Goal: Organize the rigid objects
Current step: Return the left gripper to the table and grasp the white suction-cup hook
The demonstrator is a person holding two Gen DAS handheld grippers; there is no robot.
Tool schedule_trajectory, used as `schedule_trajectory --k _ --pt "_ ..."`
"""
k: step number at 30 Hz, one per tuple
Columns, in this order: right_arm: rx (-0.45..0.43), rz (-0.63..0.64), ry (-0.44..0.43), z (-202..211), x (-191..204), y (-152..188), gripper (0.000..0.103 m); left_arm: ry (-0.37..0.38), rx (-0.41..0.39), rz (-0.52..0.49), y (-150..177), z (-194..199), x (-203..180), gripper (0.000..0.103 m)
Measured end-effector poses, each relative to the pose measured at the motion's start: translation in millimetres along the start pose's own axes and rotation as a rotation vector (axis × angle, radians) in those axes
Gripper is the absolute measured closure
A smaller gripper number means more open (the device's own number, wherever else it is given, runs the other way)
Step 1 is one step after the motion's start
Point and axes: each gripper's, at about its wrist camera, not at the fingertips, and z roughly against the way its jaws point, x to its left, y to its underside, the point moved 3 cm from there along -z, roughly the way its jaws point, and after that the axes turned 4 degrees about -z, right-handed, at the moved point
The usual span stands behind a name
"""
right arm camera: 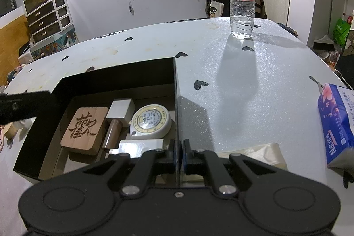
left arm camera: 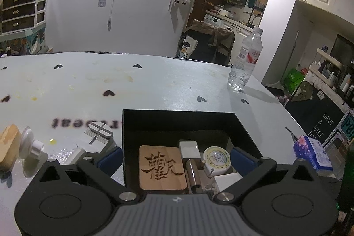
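Box (right arm camera: 110, 79) on heart-printed white table (right arm camera: 243, 92).

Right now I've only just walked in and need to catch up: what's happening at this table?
Someone is sorting small items into a black open box. The right hand-held gripper is shut on the box's right wall, steadying it. The left hand-held gripper hangs open over the box, empty. Inside lie a carved wooden square coaster and a round white tape measure. A white slotted round piece sits outside.
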Motion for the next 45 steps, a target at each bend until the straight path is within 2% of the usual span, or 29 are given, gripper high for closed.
schedule_trajectory --k 12,24,34,36,38,40,43,45 --pt "0.000 0.000 -0.001 0.0 -0.1 -0.1 0.097 -0.067 -0.016 0.014 11.4 15.3 22.7 0.000" --pt "0.000 -0.001 -0.001 0.4 0.4 -0.6 0.097 -0.211 -0.053 0.041 32.4 37.8 78.5 0.000" --pt "0.000 -0.002 -0.001 0.4 0.3 -0.6 0.097 -0.298 -0.100 0.085 47.0 43.9 123.4 0.001" --pt "0.001 -0.002 -0.001 0.4 0.3 -0.6 0.097 -0.307 -0.116 0.097 48.0 42.7 130.8 0.005" --pt "0.002 -0.001 0.001 0.1 0.5 -0.7 0.097 -0.314 -0.124 0.086 47.0 38.7 137.5 0.017" --pt "0.003 -0.001 0.000 -0.1 0.1 -0.9 0.097 -0.321 -0.113 0.059 44.1 29.9 144.7 0.028" --pt "0.004 -0.004 -0.002 -0.6 -0.3 -0.9 0.097 -0.336 -0.089 0.017 40.7 16.7 153.0 0.037" --pt "0.005 -0.005 0.000 -0.8 -0.5 -0.8 0.097 -0.318 -0.066 -0.008 37.5 8.9 156.7 0.043"
